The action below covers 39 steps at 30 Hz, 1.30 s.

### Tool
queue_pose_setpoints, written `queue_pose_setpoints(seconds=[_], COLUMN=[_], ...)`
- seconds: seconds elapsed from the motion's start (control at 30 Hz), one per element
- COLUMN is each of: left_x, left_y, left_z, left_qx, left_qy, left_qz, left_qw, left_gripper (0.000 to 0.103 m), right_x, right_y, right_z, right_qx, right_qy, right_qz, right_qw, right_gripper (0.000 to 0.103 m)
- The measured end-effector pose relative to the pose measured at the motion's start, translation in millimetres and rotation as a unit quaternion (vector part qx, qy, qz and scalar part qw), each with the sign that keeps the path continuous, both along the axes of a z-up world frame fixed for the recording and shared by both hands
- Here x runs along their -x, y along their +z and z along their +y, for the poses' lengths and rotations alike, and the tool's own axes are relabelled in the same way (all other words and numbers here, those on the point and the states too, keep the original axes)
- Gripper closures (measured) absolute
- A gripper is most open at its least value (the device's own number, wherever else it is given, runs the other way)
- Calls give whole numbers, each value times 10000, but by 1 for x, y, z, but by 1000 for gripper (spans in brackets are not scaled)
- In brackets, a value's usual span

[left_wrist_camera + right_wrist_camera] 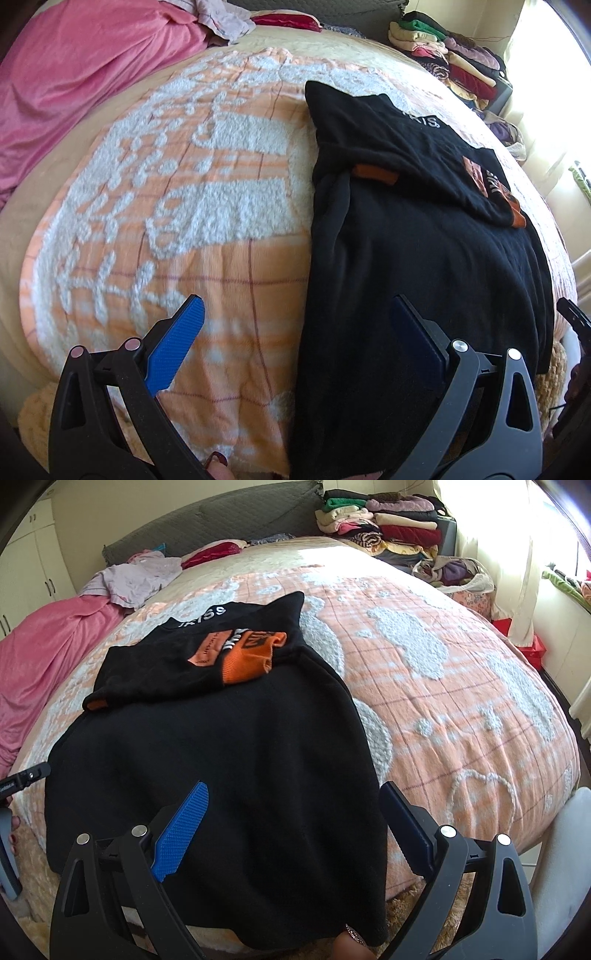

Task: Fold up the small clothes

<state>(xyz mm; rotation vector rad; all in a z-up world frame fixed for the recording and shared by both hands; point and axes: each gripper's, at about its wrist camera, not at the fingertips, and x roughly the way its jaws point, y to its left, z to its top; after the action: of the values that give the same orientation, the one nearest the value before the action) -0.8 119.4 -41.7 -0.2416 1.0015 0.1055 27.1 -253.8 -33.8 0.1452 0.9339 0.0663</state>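
Both hand-held grippers gape empty over the black sweater; only the right view shows its orange cuff

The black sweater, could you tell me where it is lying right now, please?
The black sweater lies flat on the orange-and-white blanket, at the bed's near edge, under both open grippers, with the pink sheet off to its left.

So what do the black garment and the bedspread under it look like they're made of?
Black garment: soft, matte knit, probably fleece or sweatshirt cotton; it drapes in gentle folds without shine, with ribbed orange cuffs. Bedspread: woven peach check cloth with raised white tufted, chenille-like patterns, judging by the nubby texture.
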Motion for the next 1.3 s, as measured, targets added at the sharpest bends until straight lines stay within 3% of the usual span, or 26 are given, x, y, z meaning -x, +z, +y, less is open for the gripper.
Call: queue_pose_setpoints(seconds=[0.1, 0.27, 0.4, 0.43, 0.5, 0.87, 1.3], left_x=[10, 24, 31, 32, 33, 45, 68], left_y=[-6, -11, -14, -16, -22, -24, -30], left_z=[0, 1, -8, -9, -11, -15, -17], left_qx=[13, 351, 521, 525, 489, 424, 683], left_qy=[-42, -63, -289, -338, -378, -470, -427], left_qz=[63, 89, 96, 124, 227, 310, 538], left_qw=[10000, 9993, 9982, 9980, 9978, 9975, 9953], left_gripper=[10, 10, 16, 17, 31, 34, 36], right_x=[3, 8, 13, 16, 19, 33, 36], right_y=[-2, -5, -10, -11, -13, -29, -53], right_z=[-4, -14, -21, -23, -26, -35, -44], right_qx=[22, -23, 18, 23, 20, -243, -504], right_qy=[-41, -91, -131, -131, -116, 31, 58], right_qz=[29, 120, 232, 259, 304, 622, 1092], right_qw=[10000, 9999, 9996, 9996, 9995, 9978, 9927], right_gripper=[10, 10, 10, 10, 10, 10, 29])
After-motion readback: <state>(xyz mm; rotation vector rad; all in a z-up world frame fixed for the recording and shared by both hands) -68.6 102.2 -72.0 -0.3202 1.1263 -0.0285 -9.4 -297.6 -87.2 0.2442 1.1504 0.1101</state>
